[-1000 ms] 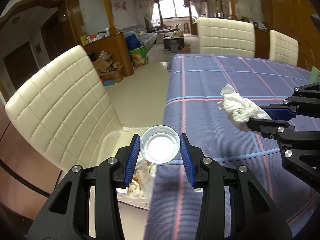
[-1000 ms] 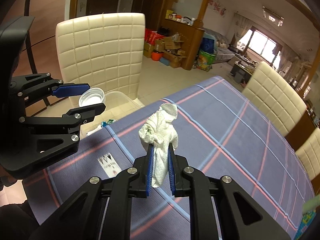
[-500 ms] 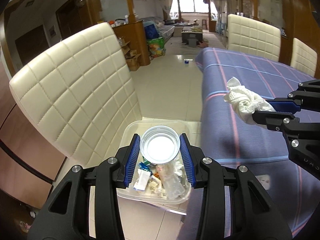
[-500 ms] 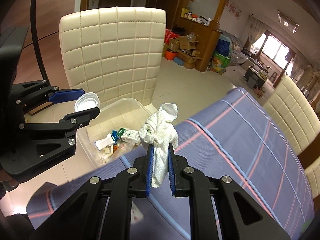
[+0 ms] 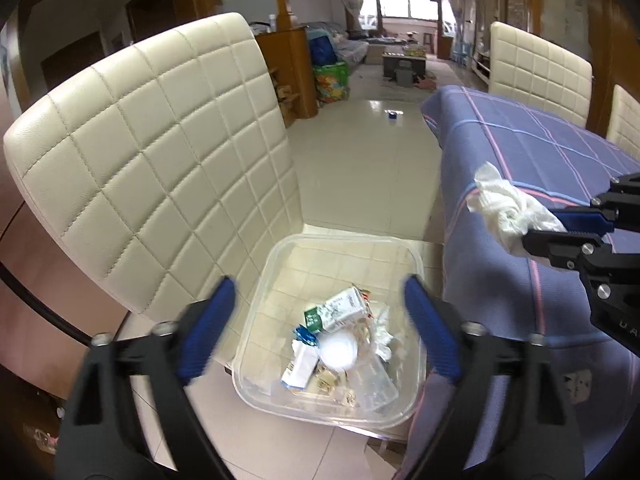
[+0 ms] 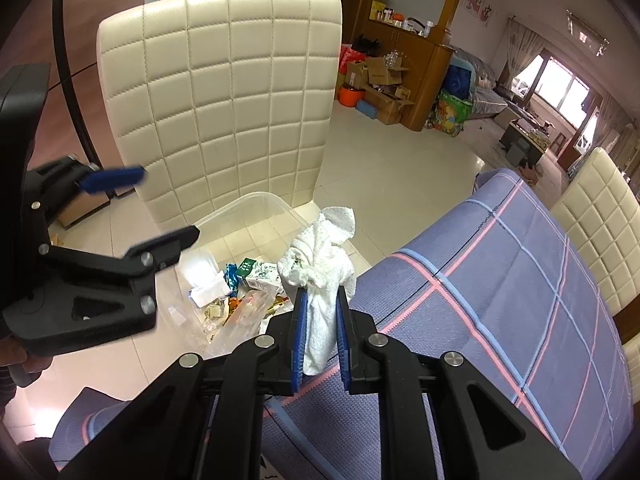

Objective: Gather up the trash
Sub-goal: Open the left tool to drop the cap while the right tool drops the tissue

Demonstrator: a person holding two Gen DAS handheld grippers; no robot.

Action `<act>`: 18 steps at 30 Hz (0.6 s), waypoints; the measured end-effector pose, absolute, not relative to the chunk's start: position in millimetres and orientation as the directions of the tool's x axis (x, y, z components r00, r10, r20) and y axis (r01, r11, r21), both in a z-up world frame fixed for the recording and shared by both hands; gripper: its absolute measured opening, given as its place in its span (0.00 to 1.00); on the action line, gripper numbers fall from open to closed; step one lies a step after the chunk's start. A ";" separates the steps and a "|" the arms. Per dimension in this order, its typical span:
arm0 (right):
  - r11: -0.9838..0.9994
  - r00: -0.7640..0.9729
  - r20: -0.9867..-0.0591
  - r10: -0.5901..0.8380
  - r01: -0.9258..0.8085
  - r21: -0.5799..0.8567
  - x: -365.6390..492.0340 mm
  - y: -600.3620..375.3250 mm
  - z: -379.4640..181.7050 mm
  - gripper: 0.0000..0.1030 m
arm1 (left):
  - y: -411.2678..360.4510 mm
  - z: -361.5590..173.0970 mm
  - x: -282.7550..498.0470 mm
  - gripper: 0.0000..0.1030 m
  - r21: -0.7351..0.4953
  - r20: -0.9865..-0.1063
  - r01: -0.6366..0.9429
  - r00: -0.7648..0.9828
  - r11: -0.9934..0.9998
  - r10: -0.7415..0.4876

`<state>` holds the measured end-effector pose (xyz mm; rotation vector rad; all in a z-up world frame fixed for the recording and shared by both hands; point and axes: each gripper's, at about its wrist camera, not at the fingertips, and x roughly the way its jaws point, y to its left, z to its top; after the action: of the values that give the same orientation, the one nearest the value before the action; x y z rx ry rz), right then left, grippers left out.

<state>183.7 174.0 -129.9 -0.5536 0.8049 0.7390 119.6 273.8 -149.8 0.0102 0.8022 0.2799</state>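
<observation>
left hand-held gripper [image 5: 316, 320]: jaws opening, white cup [image 5: 339, 351] now dropped into bin [image 5: 416, 264] | right hand-held gripper [image 6: 320, 320]: clamped on tissue [image 6: 324, 256], disposal judged next

Left gripper [image 5: 318, 322] fingers motion-blurred while opening, bin [image 5: 416, 264] near corner hidden behind gripper bodies, trash labels unreadable

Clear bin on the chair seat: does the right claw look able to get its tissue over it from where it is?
Probably yes. The right claw, shut on the tissue, sits beside the clear bin; only the opening, empty left claw hangs above it.
</observation>
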 end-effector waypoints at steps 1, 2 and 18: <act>0.624 0.474 -0.800 0.368 -0.764 -0.166 184.3 174.5 -131.3 0.13 | 274.1 -151.1 120.3 0.85 0.110 -0.710 -0.237 0.661 0.965 0.243; 0.624 0.474 -0.801 0.366 -0.764 -0.166 184.1 175.4 -132.4 0.13 | 274.2 -153.0 121.1 0.86 0.107 -0.714 -0.232 0.659 0.967 0.237; 0.574 0.453 -0.806 0.382 -0.799 -0.177 174.0 196.4 -137.8 0.13 | 286.1 -161.2 101.7 0.86 0.114 -0.722 -0.250 0.644 0.961 0.253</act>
<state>174.0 196.4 -137.8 -0.5991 0.7986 0.7855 101.7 286.1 -161.2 0.0038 0.8228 0.2866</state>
